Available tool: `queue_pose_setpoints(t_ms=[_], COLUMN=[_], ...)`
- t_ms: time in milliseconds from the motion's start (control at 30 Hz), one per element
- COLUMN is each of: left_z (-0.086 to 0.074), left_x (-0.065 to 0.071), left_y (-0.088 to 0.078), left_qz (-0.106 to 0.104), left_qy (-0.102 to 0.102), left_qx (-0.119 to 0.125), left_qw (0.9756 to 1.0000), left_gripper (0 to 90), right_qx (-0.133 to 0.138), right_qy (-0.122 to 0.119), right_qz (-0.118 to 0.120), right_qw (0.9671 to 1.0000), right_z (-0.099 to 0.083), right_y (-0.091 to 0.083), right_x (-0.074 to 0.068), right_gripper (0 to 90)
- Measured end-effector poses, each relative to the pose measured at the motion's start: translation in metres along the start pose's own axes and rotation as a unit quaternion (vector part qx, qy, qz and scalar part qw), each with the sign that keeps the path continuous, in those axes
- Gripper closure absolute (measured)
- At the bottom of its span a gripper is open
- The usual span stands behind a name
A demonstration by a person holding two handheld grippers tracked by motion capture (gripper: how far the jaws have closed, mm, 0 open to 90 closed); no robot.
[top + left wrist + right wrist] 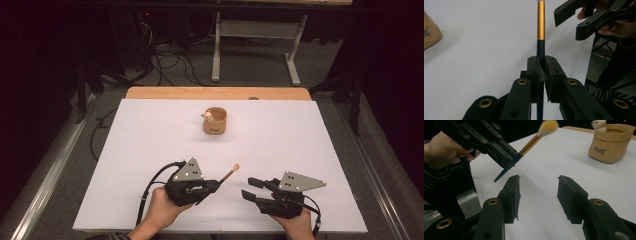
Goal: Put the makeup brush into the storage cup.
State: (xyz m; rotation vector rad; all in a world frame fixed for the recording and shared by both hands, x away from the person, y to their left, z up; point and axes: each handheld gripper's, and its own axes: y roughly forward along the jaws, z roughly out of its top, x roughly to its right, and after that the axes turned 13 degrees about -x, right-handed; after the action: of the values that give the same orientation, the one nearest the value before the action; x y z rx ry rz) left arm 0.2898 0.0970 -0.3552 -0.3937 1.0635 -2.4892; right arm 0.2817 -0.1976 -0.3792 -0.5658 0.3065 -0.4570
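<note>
High view: left gripper [218, 184] clamped on a makeup brush [230, 173] raised over the white table [150, 140], right gripper [248, 188] just beside, jaws apart, nothing between them.

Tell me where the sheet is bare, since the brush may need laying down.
Most of the white sheet is bare: the wide strips left and right of the tan pouch, and the band between it and the grippers. The near edge is crowded: the left gripper clamps the brush, the right gripper stands open beside it.
</note>
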Motion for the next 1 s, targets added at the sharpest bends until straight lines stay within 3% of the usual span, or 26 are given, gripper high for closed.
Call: queue_pose_setpoints(t_ms=[300,467,1000], left_z=[0.009,0.015,0.018], left_x=[0.003,0.005,0.008], left_y=[0.004,0.008,0.014], left_qz=[0.0,0.0,-0.004], left_qy=[0.012,0.02,0.029], left_qx=[0.005,0.008,0.009], left_qw=[0.9999,0.9998,0.9995], left_gripper=[83.1,83.1,83.1], right_qx=[0.015,0.029,0.032], right_qy=[-0.009,0.003,0.018], right_qz=[0.017,0.022,0.036], right_qw=[0.9997,0.9993,0.9987], right_z=[0.009,0.012,0.017], right_y=[0.005,0.005,0.008], right_x=[0.001,0.004,0.007], right_gripper=[58.0,57.9,61.6])
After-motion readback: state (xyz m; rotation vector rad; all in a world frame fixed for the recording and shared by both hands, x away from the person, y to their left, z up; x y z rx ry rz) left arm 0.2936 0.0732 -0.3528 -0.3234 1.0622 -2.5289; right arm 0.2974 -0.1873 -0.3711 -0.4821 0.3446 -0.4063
